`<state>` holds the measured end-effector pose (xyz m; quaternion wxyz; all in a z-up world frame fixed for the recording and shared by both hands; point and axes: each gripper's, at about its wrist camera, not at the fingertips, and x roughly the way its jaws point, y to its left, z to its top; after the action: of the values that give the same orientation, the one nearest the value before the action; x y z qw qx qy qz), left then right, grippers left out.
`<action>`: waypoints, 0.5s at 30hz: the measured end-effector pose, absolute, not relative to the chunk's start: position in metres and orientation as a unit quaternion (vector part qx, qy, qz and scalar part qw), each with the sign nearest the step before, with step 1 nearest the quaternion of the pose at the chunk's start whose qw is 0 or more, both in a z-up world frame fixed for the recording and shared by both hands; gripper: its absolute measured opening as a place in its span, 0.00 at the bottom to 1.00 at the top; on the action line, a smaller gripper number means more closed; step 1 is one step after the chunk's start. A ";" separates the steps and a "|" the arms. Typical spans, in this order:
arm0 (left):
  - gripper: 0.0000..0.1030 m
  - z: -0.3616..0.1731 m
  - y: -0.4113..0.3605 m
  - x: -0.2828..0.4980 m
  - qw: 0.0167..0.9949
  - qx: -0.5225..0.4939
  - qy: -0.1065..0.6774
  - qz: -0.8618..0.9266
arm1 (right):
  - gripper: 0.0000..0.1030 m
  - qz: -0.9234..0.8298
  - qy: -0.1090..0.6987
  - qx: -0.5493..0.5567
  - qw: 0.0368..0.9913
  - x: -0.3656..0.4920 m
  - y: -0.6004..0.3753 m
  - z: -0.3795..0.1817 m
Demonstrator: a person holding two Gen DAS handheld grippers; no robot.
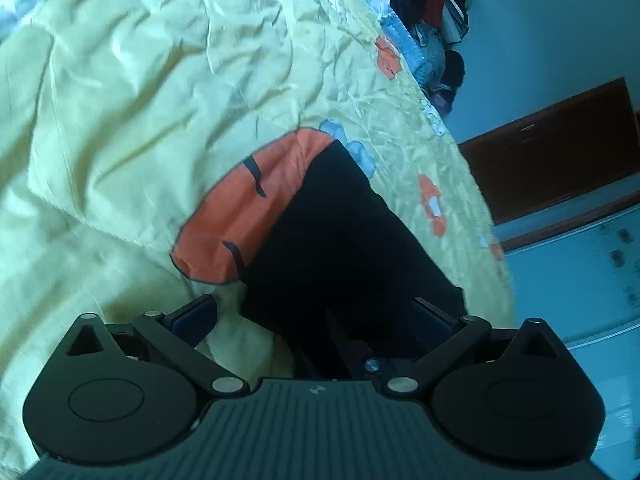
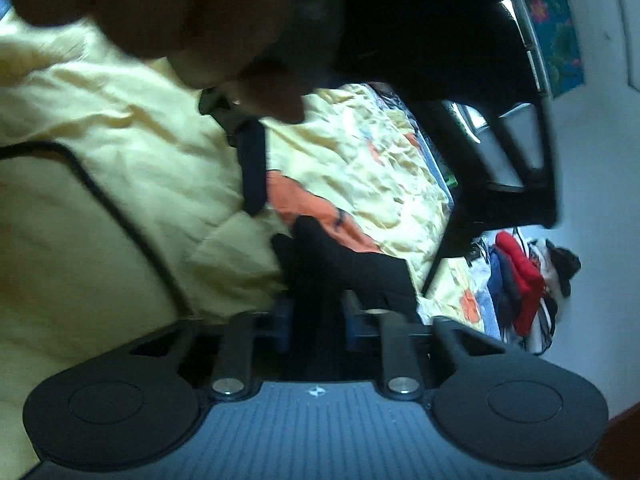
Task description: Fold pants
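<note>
The black pants [image 1: 352, 248] are lying on the yellow bedspread [image 1: 132, 128], stretching from the left gripper [image 1: 316, 316] up toward 12 o'clock, partly covering a big orange patch [image 1: 248, 208] printed on the cover. The left gripper's 2 fingers are standing wide apart; the dark cloth is running between them, the right finger [image 1: 436, 312] is sitting over the cloth, the left finger [image 1: 192, 316] over bare yellow cover. No clamping here, so this looks like a hand straddling the edge, either lining up a pinch or freshly let go; which of the 2, the view isn't saying.

In the right wrist view, the right gripper [image 2: 316, 312] is closing narrow on a bunched ridge of the pants [image 2: 344, 264], fingers pressing in from both sides with the fabric rising between them. That looks like a firm pinch, though the blur is making the contact hard to confirm. Holding a gathered ridge makes sense: it is giving 1 solid handle for carrying a layer over.

At 12 o'clock the person's hand [image 2: 208, 24] is looming large and blurred, working the other tool [image 2: 250, 160]. At 3 o'clock, well apart, a clothes pile [image 2: 520, 288] is sitting by the wall.

The fold seems only partly made, with the cloth bunched.
</note>
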<state>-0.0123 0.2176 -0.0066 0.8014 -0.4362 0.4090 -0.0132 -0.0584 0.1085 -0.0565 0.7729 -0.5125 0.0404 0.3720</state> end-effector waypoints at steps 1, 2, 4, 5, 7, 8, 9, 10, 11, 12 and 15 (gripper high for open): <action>0.99 -0.008 0.218 -0.013 0.797 -0.446 0.408 -0.022 | 0.17 0.373 0.043 -0.504 0.778 -0.057 0.107 -0.055; 0.99 -0.010 0.219 -0.011 0.791 -0.457 0.406 -0.031 | 0.16 0.380 0.055 -0.480 0.789 -0.052 0.104 -0.049; 0.99 -0.014 0.218 -0.006 0.779 -0.479 0.403 -0.049 | 0.15 0.398 0.094 -0.396 0.822 -0.035 0.092 -0.030; 0.99 -0.016 0.217 -0.002 0.774 -0.487 0.401 -0.058 | 0.15 0.403 0.109 -0.362 0.833 -0.027 0.086 -0.021; 0.99 -0.020 0.213 0.011 0.762 -0.509 0.393 -0.079 | 0.15 0.411 0.134 -0.293 0.853 -0.013 0.072 -0.006; 0.99 -0.021 0.211 0.017 0.757 -0.517 0.389 -0.085 | 0.15 0.416 0.146 -0.260 0.859 -0.005 0.064 0.002; 0.99 -0.024 0.208 0.024 0.752 -0.526 0.386 -0.091 | 0.15 0.419 0.155 -0.235 0.863 0.003 0.058 0.008; 0.99 -0.027 0.206 0.031 0.748 -0.534 0.384 -0.096 | 0.15 0.421 0.163 -0.208 0.868 0.009 0.050 0.012; 0.98 -0.031 0.203 0.040 0.741 -0.544 0.381 -0.100 | 0.15 0.422 0.168 -0.191 0.870 0.013 0.045 0.015; 0.97 -0.035 0.202 0.047 0.736 -0.552 0.378 -0.105 | 0.15 0.424 0.174 -0.173 0.871 0.018 0.040 0.018; 0.77 -0.039 0.195 0.066 0.728 -0.558 0.382 -0.114 | 0.15 0.440 0.192 -0.150 0.864 0.018 0.025 0.019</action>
<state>0.0660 0.1952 -0.0388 0.7281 -0.5578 0.3818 -0.1137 0.0182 0.0254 0.0187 0.8639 -0.1504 0.1924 0.4404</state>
